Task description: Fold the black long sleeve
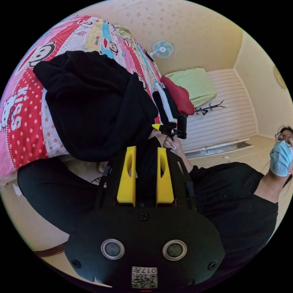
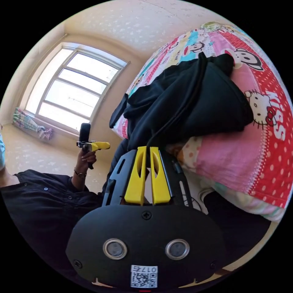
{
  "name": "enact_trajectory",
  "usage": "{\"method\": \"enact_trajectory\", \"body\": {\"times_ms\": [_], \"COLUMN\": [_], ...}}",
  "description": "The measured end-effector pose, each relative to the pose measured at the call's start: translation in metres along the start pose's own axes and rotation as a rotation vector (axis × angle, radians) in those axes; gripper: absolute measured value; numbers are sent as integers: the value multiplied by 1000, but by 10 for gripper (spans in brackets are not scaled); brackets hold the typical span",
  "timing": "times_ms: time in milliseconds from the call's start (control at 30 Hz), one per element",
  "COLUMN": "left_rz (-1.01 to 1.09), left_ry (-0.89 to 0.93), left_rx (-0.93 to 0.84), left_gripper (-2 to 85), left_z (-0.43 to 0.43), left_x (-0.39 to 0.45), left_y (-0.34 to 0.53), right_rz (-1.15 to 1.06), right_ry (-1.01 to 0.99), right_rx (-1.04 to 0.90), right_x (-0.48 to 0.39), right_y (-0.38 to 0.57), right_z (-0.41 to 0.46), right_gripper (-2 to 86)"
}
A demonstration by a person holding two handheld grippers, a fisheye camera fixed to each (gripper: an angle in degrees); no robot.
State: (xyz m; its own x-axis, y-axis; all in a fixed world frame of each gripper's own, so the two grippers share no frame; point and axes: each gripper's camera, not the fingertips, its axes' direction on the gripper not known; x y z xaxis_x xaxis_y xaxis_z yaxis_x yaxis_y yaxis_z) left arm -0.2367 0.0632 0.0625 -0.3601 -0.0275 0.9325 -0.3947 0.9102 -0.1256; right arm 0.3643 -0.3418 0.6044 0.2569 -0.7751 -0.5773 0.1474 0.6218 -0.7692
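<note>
left gripper (image 1: 146,151) — jaws parted | right gripper (image 2: 147,150) — pinching black long sleeve (image 2: 186,100) edge | garment bunched near bed (image 2: 268,171) edge

Both views are bright with daylight. In the right gripper view the window (image 2: 73,88) is the source, its panes blown out to near white with no detail behind them, and the wall beside it glows warm. Fisheye distortion bends the bed cover (image 1: 24,116) and the walls strongly toward the round black border. The black long sleeve (image 1: 94,103) reads as an almost flat dark mass, with folds barely separated. Focus is sharp in the centre, and softer at the rim. The yellow jaws are evenly lit, without glare.
</note>
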Motion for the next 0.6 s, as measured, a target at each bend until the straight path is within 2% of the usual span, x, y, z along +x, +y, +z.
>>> {"method": "enact_trajectory", "body": {"times_ms": [133, 367, 433, 500, 600], "left_rz": [24, -15, -25, -27, 11], "left_ry": [8, -54, -59, -81, -147], "left_rx": [42, 96, 108, 113, 92], "left_gripper": [135, 160, 161, 162, 162], "left_z": [10, 31, 35, 40, 54], "left_x": [0, -14, -16, -15, -3], "left_y": [2, -7, -10, -14, -27], "right_rz": [-7, 32, 36, 60, -9], "right_ry": [-201, -264, -292, -258, -246], "right_rx": [90, 133, 65, 36, 105], "right_x": [1, 9, 21, 27, 21], "right_y": [-52, -152, -185, -198, -203], "right_z": [-21, 13, 41, 50, 33], "right_gripper": [29, 48, 76, 87, 94]}}
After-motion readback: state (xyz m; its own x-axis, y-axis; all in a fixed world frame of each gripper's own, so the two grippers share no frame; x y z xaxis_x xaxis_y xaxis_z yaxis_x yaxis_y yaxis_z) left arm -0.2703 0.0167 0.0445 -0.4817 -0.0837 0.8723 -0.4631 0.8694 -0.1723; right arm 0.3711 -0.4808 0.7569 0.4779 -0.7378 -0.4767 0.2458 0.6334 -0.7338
